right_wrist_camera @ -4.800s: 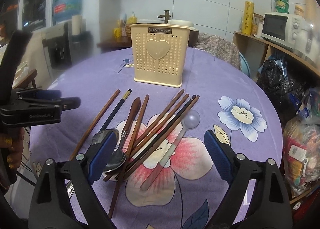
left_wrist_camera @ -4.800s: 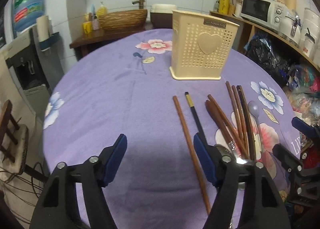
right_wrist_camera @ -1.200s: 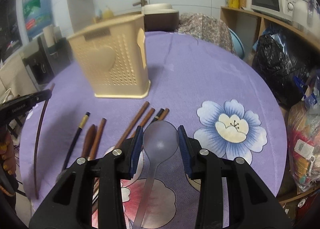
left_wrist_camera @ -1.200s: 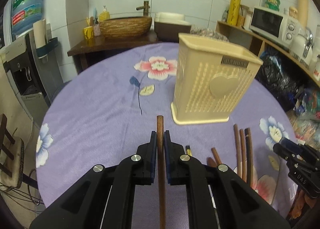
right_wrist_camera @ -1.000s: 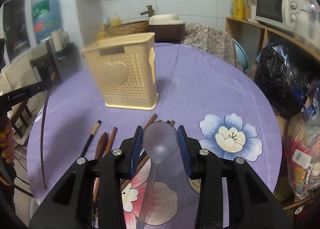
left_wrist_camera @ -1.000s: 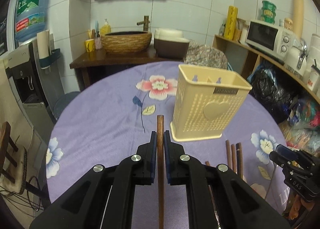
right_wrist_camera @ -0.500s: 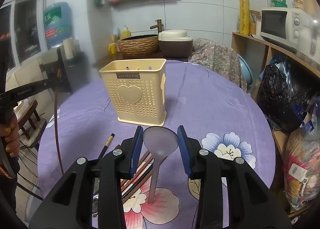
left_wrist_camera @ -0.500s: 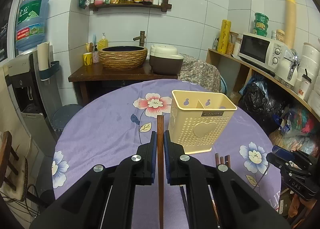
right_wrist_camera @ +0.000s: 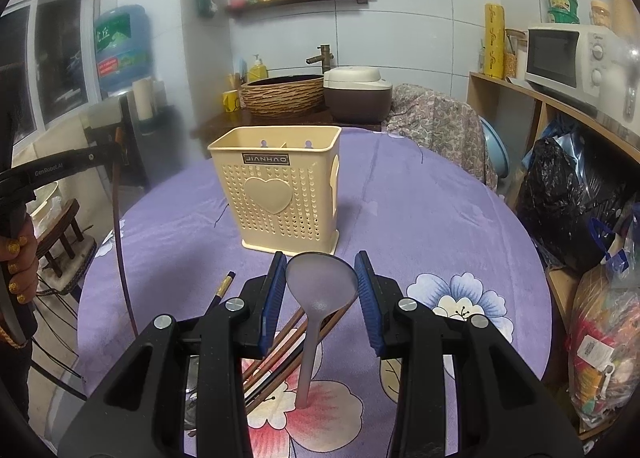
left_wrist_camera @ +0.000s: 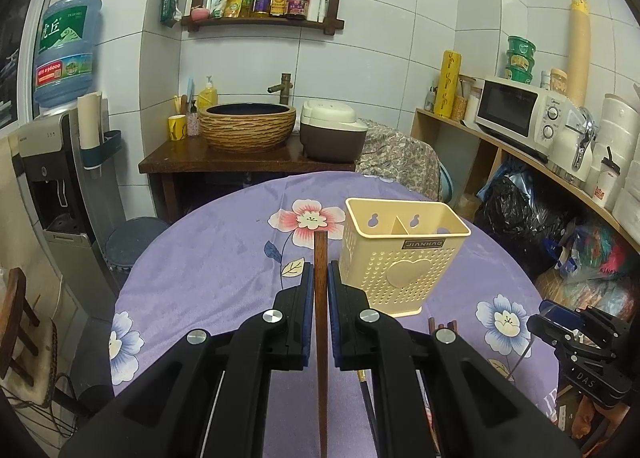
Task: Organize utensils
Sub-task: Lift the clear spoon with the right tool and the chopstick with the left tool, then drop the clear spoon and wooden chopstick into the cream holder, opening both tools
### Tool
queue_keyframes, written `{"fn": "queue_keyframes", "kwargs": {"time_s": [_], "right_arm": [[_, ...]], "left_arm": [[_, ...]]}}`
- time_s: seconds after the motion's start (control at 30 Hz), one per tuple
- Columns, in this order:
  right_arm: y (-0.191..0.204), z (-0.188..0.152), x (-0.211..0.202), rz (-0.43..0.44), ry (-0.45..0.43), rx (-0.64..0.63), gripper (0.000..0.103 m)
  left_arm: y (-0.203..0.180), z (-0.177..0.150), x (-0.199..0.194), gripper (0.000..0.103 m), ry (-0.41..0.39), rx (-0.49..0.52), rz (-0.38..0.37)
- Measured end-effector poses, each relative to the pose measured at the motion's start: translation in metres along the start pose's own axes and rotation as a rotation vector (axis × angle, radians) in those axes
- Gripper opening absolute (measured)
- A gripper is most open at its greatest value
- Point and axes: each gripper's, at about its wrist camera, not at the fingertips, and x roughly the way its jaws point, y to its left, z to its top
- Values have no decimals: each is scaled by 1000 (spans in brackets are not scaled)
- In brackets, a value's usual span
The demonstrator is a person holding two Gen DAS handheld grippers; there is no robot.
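Holder [left_wrist_camera: 404, 258]: stands on the table [left_wrist_camera: 208, 258], both compartments seemingly empty. Chopstick [left_wrist_camera: 320, 298]: clamped in the left gripper [left_wrist_camera: 319, 298], held aloft. Spoon [right_wrist_camera: 321, 286]: gripped by its bowl in the right gripper [right_wrist_camera: 322, 290]. Remaining chopsticks [right_wrist_camera: 276, 354]: left lying below. Nothing is judged stowed yet.

It was a home kitchen. White tiles [left_wrist_camera: 400, 37] covered the walls, and a wooden shelf [left_wrist_camera: 264, 21] held sauce bottles. A basin [left_wrist_camera: 248, 125] with a tap, a rice cooker [left_wrist_camera: 332, 133], a microwave [left_wrist_camera: 520, 113] and a water dispenser [left_wrist_camera: 48, 161] stood around a round worktop [left_wrist_camera: 208, 266] under a flowered purple cloth.
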Motion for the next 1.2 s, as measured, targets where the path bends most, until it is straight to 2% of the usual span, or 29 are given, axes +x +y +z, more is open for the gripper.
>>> {"fn": "queue_keyframes", "kwargs": {"time_s": [0.23,0.43,0.53,0.67,0.87,1.03,1.2], "right_arm": [[1,4,-1,9,-13,-5,36],[5,28,0,46,-34,-10,36],[9,57,-2,65,-70,-30,36],[14,117,-8,81,-150,-40,36],[20,194,-4,67,-242,-40,36],[20,216,25,53,-238,-23,36],[18,200,58,12,-213,-33,36]], "left_arm": [[2,8,-2,8,-10,-4,-9],[2,46,-14,8,-62,-3,-34],[-2,77,-24,8,-100,3,-61],[-16,128,-39,8,-154,21,-102],[-44,184,-49,8,-247,62,-87],[-58,190,-29,8,-271,74,-60],[-59,170,10,8,-227,61,-38]]}}
